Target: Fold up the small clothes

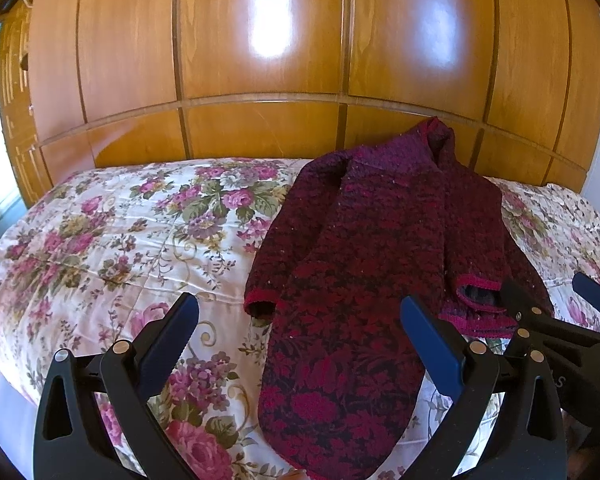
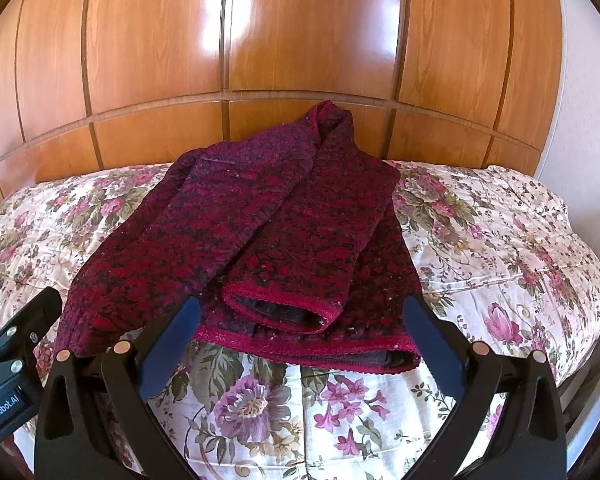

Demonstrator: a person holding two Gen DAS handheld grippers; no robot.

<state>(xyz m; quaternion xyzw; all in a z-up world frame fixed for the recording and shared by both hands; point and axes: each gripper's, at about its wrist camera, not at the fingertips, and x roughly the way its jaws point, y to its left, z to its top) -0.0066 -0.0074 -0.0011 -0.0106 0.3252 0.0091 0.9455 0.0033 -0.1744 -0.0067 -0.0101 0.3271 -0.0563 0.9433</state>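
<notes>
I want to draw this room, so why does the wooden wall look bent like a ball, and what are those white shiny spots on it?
In both wrist views the fisheye lens bends the straight wooden panels into curves. In the left wrist view the white spots are glare, light bouncing off glossy wood. The right wrist view shows the same glare. The sweater looks sharp, not blurry.

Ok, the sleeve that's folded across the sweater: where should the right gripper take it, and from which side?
Take the sleeve at its crimson cuff, coming in low from the near edge of the bed. The cuff opening faces the right gripper, whose jaws are open, and its thick hem lies on top of the sweater, so one finger could probably slip inside.
</notes>
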